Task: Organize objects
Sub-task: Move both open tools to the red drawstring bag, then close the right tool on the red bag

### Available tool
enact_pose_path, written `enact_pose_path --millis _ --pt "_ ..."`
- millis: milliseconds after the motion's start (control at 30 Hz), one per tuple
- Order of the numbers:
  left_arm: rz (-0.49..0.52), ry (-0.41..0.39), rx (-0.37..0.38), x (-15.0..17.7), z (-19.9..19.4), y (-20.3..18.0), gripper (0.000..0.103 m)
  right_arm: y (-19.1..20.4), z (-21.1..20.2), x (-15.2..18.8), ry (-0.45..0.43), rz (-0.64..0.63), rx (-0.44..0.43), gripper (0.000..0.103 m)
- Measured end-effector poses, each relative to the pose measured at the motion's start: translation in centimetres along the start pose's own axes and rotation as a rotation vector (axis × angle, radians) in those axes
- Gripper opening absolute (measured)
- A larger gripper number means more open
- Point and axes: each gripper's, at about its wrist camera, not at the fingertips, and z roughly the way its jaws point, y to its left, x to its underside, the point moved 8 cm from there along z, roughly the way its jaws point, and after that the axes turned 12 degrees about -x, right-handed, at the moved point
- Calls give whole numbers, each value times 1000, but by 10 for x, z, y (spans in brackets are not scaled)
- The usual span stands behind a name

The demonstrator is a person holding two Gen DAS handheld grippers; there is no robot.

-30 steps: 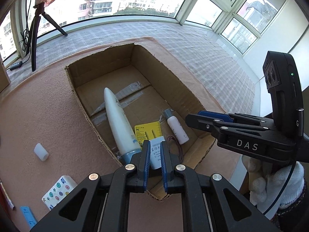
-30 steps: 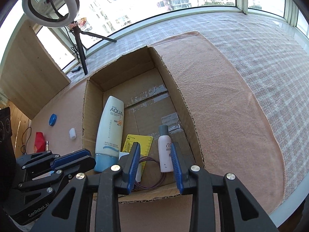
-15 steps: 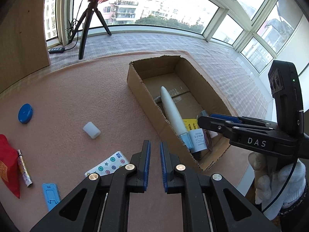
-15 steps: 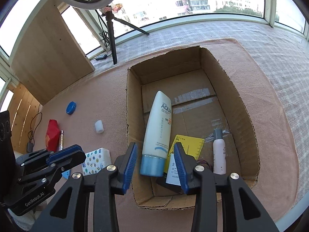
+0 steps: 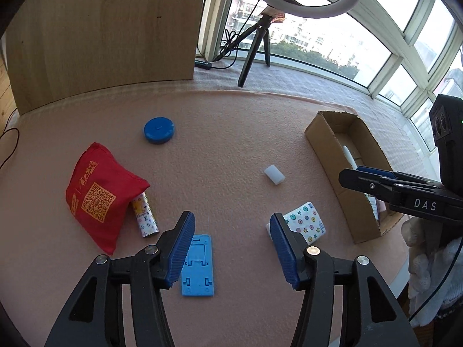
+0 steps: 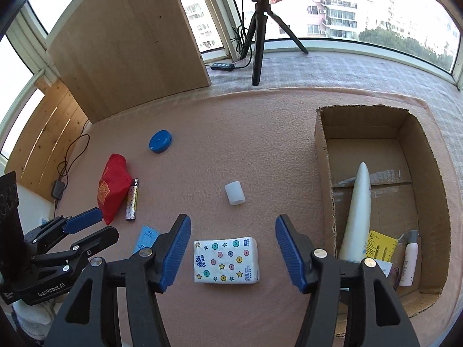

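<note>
My left gripper [image 5: 231,248] is open and holds nothing; it hangs over the pink mat, with a blue phone stand [image 5: 198,266] just under its left finger. My right gripper [image 6: 233,253] is open too, and a patterned tissue pack [image 6: 226,260] lies between its fingers below. A cardboard box [image 6: 324,173] on the right holds a white sunscreen tube [image 6: 357,211], a yellow card [image 6: 379,245] and a small white bottle [image 6: 409,260]. Loose on the mat are a white cylinder [image 6: 235,193], a blue round case [image 5: 159,130], a red pouch [image 5: 98,193] and a patterned lighter [image 5: 145,217].
A ring light on a tripod [image 6: 260,40] stands at the back by the windows, next to a leaning wooden board [image 6: 130,40]. A black cable and adapter [image 6: 59,186] lie at the mat's left edge. Gloved hands [image 5: 428,266] hold the grippers.
Both grippers have opened wide and swung left, away from the box and over the loose items on the mat. The left one was shut half a second ago.
</note>
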Motion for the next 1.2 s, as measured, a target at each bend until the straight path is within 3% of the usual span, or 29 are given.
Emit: enact_pose_path --millis 133,567,833,1200 --pt "-53 -12 -55 4 -4 45 83 34 23 -7 32 -49 -27 62" --pt "-229 53 -73 26 17 156 86 123 97 -25 137 -157 -98 63" --pt "-317 92 -7 34 38 183 86 149 135 -31 172 -151 -125 63" --pt "-323 125 35 35 59 185 86 177 179 -42 202 -155 -136 63"
